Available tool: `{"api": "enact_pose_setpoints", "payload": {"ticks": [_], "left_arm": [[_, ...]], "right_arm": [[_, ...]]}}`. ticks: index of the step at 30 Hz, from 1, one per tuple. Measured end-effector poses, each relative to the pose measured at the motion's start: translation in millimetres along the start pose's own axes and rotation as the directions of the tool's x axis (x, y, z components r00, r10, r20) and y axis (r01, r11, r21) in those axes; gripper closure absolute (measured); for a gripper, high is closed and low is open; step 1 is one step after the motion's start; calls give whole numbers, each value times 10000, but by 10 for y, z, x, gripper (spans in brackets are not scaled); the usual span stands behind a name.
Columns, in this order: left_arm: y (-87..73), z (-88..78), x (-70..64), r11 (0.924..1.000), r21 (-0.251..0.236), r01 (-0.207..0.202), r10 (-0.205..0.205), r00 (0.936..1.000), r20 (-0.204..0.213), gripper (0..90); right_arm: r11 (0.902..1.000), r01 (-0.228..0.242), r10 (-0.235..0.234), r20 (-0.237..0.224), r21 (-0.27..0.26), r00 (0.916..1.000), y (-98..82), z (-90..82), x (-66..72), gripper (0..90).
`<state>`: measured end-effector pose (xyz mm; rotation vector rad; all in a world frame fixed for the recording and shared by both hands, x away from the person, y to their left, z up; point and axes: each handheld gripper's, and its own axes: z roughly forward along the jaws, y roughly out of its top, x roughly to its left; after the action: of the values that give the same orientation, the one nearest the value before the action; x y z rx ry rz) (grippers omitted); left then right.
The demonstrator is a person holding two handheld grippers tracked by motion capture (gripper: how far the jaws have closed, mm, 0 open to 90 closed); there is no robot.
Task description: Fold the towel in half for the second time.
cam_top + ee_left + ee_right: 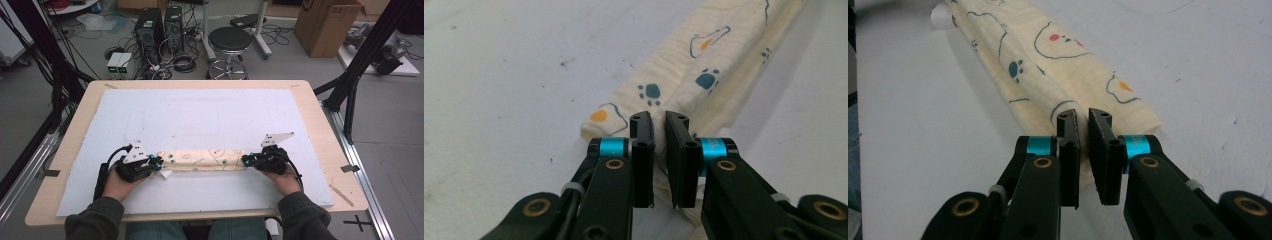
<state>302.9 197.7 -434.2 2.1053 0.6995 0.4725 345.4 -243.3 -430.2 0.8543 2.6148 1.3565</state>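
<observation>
Cream cloth: a folded cotton cloth point(205, 160), printed with teal paw prints, fried eggs and outlined animal faces, lies as a long narrow strip across the near part of the mat, running left to right between the two hands.
Mat: a pale blue-white sheet point(200, 115) covers most of the wooden table point(320, 125); the cloth rests flat on it.
Left gripper point(156, 163): held in the person's left hand point(116, 184) at the left end of the strip. In the left gripper view the jaws stand narrow, nearly together, with the end of the cloth point(684, 75) pinched between the black pads point(642, 150).
Right gripper point(248, 160): held in the right hand point(286, 181) at the right end of the strip. In the right gripper view its jaws are likewise drawn close on the near end of the cloth point(1063, 60), with fabric between the pads point(1068, 150).
Cloth shape: doubled lengthwise, with a rounded fold along one edge and a soft crease down the middle; both ends sit low, at or just above the mat.
Grey plates: a three-cornered plate point(136, 151) tops the left gripper, and another point(276, 138) tops the right.
Behind the table: a black round stool point(229, 40), two computer towers point(157, 27) with tangled cables, and a cardboard box point(327, 22) on the floor.
</observation>
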Motion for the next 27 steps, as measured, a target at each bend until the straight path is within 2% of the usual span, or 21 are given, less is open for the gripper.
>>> {"api": "enact_pose_setpoints", "payload": {"ticks": [5,7,8,10,12,14,17,20,22,23,24,26,27], "left_arm": [[-7,-1,-17,9999,118,1,-1,10000,50,800],[-15,0,-14,9999,134,97,-98,9999,120,742],[-16,-6,-14,9997,181,170,-174,9996,203,702],[-18,-19,-13,9991,217,369,-377,9986,359,602],[-14,-48,-18,9981,152,601,-609,9965,570,489],[0,-97,-24,9983,-1,587,-585,9963,624,466],[46,-174,-17,9957,-526,766,-729,9949,692,439],[138,-177,11,9932,-747,888,-830,9935,775,464],[214,-140,14,9928,-816,874,-825,9947,611,545],[234,-119,12,9925,-822,901,-860,9949,523,631],[257,-79,7,9917,-810,1003,-968,9942,461,679],[288,10,4,9913,-478,1227,-1213,9921,315,754],[297,51,-2,9913,-359,1265,-1250,9913,413,764]], "right_arm": [[9998,127,-127,-19,149,9999,-29,17,27,816],[9998,175,-176,22,103,9998,-41,18,32,778],[9998,126,-127,44,131,9999,-45,12,38,737],[10000,-23,22,36,90,10000,-54,7,29,585],[9995,-280,281,-60,161,9996,-73,-14,26,509],[9996,-269,270,-108,9,9996,-87,-66,37,459],[9990,-209,204,-130,-397,9997,-53,-179,63,418],[9952,-336,320,-183,-922,9993,54,-259,69,425],[9943,-291,272,-197,-1028,9994,151,-236,76,483],[9946,-163,150,-131,-1027,9998,208,-190,89,523],[9945,-118,101,-168,-1043,9998,238,-154,102,538],[9957,-106,84,-238,-919,9997,302,-29,134,524],[9965,0,-31,-364,-841,9993,325,39,142,519]]}}
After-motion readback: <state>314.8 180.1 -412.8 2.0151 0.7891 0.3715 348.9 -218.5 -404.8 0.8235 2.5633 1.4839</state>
